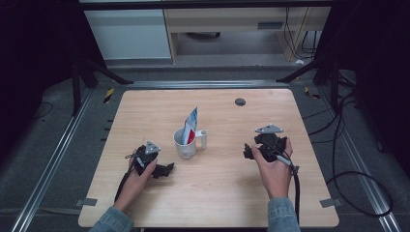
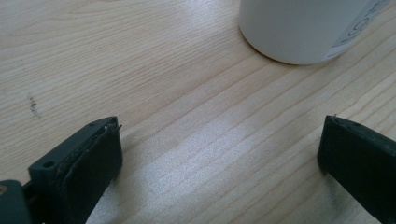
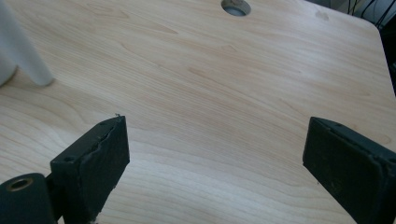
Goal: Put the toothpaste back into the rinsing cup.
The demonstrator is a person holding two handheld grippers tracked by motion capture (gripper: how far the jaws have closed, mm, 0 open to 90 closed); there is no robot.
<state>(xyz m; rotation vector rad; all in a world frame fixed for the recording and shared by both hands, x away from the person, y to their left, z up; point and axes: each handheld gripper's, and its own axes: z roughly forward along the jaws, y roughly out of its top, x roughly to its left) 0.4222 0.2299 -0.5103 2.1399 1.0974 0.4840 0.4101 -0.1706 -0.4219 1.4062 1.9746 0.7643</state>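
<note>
A white cup (image 1: 185, 143) stands mid-table, well in from every edge, holding a tube (image 1: 190, 126) printed blue and red; its writing and the cup's label are too small to read. Left gripper (image 1: 164, 170) and right gripper (image 1: 247, 152) flank it, jaws wide apart, gripping nothing.

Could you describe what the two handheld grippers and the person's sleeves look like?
Both are black. The left gripper and the right gripper each carry a grey three-cornered plate on top and two blocky black jaws with flat inner pads. A black cable trails from the right gripper along the forearm, and a thinner one runs back from the left. The person wears blue denim sleeves.
</note>
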